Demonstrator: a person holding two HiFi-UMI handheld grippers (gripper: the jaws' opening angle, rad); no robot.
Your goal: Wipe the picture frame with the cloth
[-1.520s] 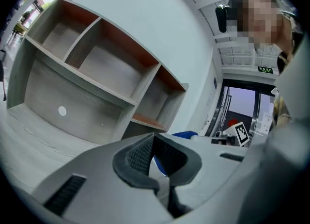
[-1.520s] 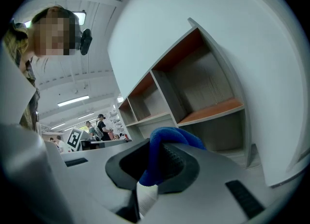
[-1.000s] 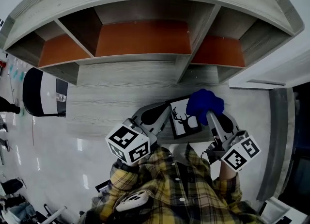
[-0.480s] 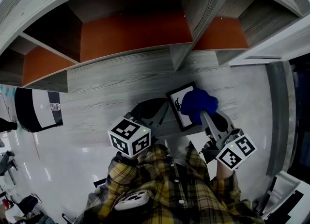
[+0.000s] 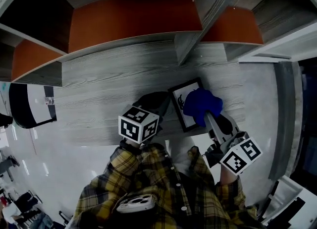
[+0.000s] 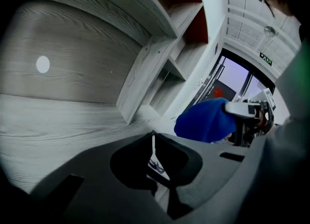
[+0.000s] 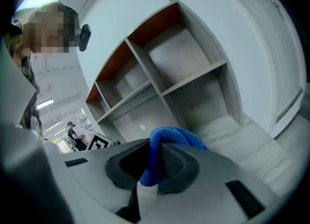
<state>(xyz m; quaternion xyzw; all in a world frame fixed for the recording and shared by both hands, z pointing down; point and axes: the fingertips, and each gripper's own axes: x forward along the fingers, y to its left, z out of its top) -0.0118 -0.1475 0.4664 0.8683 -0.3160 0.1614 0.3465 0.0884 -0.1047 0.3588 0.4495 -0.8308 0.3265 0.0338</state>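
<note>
In the head view a black picture frame (image 5: pixel 181 110) with a white deer print is tilted over the grey wooden surface (image 5: pixel 109 94). My left gripper (image 5: pixel 166 102) is shut on the frame's left edge. The frame's thin edge (image 6: pixel 153 154) shows between the jaws of the left gripper (image 6: pixel 154 145) in the left gripper view. A blue cloth (image 5: pixel 201 104) covers the right part of the picture, and my right gripper (image 5: pixel 207 116) is shut on it. In the right gripper view the cloth (image 7: pixel 167 138) bulges out between the jaws of the right gripper (image 7: pixel 152 166). The cloth (image 6: pixel 203 120) also shows in the left gripper view.
A grey wooden shelf unit with orange back panels (image 5: pixel 131 17) rises behind the surface, an upright divider (image 5: pixel 190 44) just beyond the frame. A black and white object (image 5: pixel 29 105) stands at the left. A white cabinet edge (image 5: pixel 277 42) lies at the right.
The head view has moved in toward the shelf. The blue cloth has slid from the frame's top right corner down over the picture. Both grippers keep their hold.
</note>
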